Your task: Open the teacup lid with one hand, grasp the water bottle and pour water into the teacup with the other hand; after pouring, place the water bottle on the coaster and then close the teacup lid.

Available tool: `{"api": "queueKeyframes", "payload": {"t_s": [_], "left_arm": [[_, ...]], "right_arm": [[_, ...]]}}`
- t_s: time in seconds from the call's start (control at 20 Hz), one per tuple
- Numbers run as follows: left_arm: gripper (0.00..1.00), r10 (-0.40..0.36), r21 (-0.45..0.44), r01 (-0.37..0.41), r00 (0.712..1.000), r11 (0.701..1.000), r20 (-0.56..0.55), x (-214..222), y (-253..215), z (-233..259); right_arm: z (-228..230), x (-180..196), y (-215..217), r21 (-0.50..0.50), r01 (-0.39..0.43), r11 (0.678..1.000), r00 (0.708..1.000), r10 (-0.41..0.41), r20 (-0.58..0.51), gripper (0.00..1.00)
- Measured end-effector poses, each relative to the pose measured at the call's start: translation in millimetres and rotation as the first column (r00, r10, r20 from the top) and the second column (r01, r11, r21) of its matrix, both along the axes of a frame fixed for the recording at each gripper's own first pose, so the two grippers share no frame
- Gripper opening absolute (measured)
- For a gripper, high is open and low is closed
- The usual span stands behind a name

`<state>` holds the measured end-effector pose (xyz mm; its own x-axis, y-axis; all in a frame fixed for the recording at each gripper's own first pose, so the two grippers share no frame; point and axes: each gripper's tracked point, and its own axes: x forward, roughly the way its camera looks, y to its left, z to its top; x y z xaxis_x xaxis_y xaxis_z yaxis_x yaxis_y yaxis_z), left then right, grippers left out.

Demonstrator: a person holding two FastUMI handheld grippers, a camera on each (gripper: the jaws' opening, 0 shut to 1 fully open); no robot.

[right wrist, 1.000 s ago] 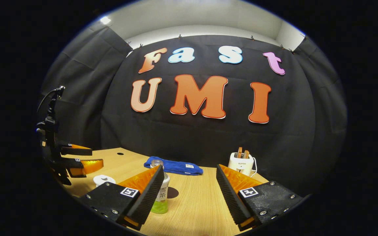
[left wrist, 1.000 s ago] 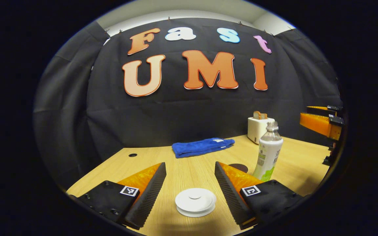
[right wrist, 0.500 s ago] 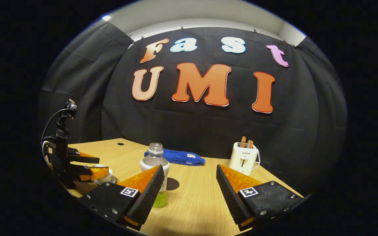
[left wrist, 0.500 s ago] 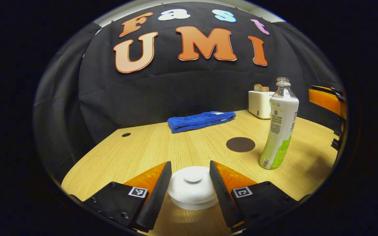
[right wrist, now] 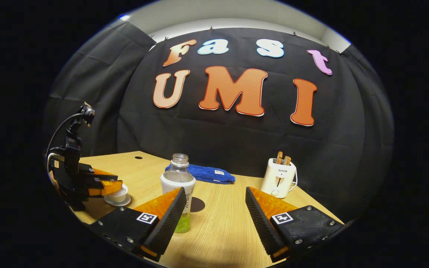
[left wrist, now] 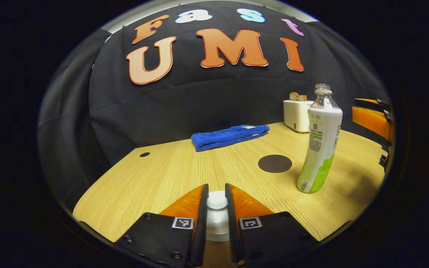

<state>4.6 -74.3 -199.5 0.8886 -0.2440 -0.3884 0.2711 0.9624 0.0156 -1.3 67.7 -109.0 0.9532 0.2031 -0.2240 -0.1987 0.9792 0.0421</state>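
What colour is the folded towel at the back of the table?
Blue; the towel shows best in the left gripper view.

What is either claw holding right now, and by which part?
The left claw is shut on the knob of the teacup lid. The right claw is open, holding nothing, with the water bottle beside it.

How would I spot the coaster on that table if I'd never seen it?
Start at the wooden table and find the folded blue towel near the back wall. Just in front of it, left of the upright water bottle, lies the coaster. It is the only flat, dark brown disc there, with nothing standing on it.
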Motion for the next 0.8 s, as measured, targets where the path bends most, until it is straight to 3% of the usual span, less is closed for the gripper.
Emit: {"api": "queueKeyframes", "payload": {"t_s": [0.5,0.75,0.8], "left_arm": [[0.30,0.087,-0.047,-0.081,0.985,0.996,0.146,6.7,36.8,60.8],[0.30,0.160,-0.050,-0.154,0.975,0.987,0.156,2.8,71.2,65.4],[0.27,0.169,-0.046,-0.164,0.974,0.985,0.149,0.7,77.1,61.6]], "right_arm": [[-35.2,2.6,54.9,0.063,-0.115,0.991,0.992,0.119,-0.052,0.92],[-63.7,13.3,76.3,0.061,-0.135,0.989,0.983,0.142,-0.117,0.90],[-69.2,14.9,80.2,0.062,-0.139,0.988,0.981,0.147,-0.130,0.89]]}}
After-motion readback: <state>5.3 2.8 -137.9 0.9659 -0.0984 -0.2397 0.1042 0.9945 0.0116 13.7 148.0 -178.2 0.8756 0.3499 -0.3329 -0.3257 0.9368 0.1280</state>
